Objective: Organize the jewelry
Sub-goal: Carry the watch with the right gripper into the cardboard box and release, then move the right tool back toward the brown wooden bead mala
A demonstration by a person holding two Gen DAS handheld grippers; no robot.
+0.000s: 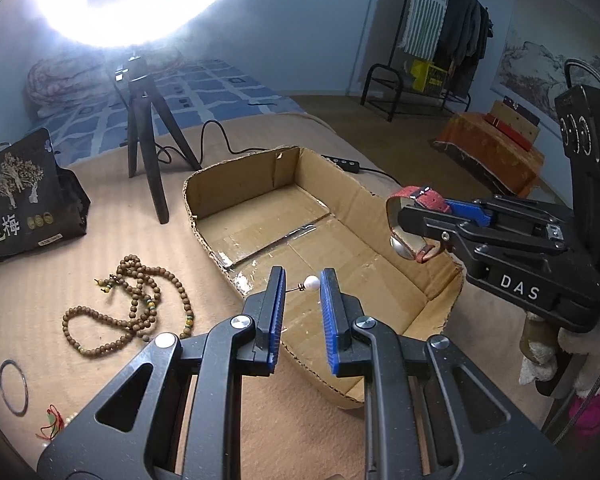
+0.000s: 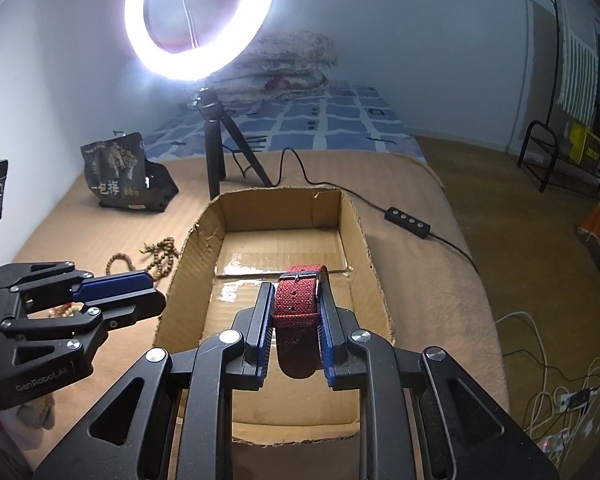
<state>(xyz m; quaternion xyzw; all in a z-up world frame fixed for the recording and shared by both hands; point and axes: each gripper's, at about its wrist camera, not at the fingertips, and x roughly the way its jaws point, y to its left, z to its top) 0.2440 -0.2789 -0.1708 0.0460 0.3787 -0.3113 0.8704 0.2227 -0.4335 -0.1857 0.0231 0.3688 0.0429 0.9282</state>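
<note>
Over the cardboard box (image 2: 364, 240), the right gripper (image 2: 296, 312) held a red watch (image 2: 298, 300).
Its jaws were squeezed tight on the strap. The left gripper (image 1: 302, 292) was part open, with a white pearl pin (image 1: 311, 282) between its fingers, maybe not gripped. A brown bead necklace (image 1: 140, 308) and a thin ring (image 1: 14, 386) lay on the tan blanket (image 1: 60, 248) beside the box.
</note>
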